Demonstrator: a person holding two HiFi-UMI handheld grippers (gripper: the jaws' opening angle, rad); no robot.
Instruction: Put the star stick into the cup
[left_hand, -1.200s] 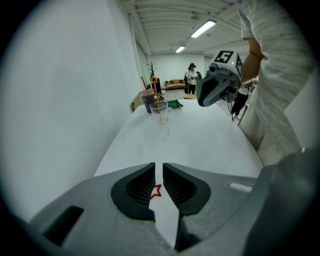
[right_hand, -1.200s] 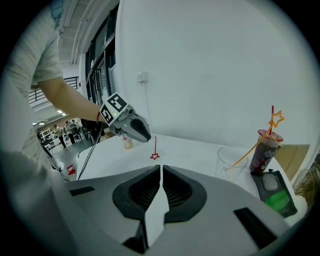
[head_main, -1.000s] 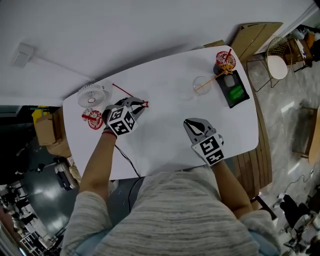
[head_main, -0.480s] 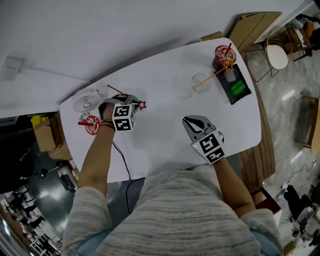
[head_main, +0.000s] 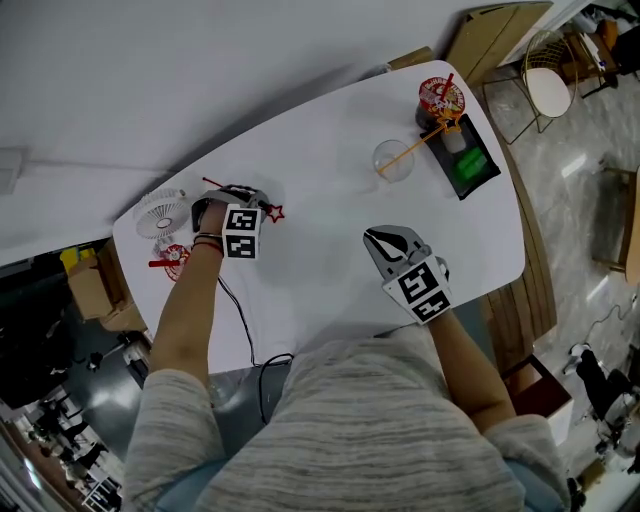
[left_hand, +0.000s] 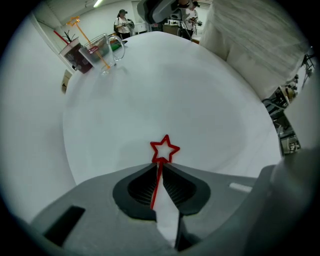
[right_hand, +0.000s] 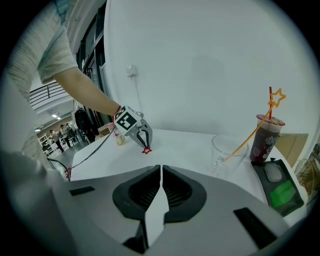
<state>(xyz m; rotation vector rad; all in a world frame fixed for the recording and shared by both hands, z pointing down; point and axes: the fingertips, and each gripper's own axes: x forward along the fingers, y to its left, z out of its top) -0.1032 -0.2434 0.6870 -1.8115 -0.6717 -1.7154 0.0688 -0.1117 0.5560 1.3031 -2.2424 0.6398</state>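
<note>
While L claw clamps the star stick, R claw sits closed, empty.

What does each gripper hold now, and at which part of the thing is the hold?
The left gripper holds the red star stick by its stem, just below the star. The right gripper is shut and holds nothing.

Bright, even indoor light — soft shadows on the white desk (gripper views fisheye-warped, dark-vignetted corners).
</note>
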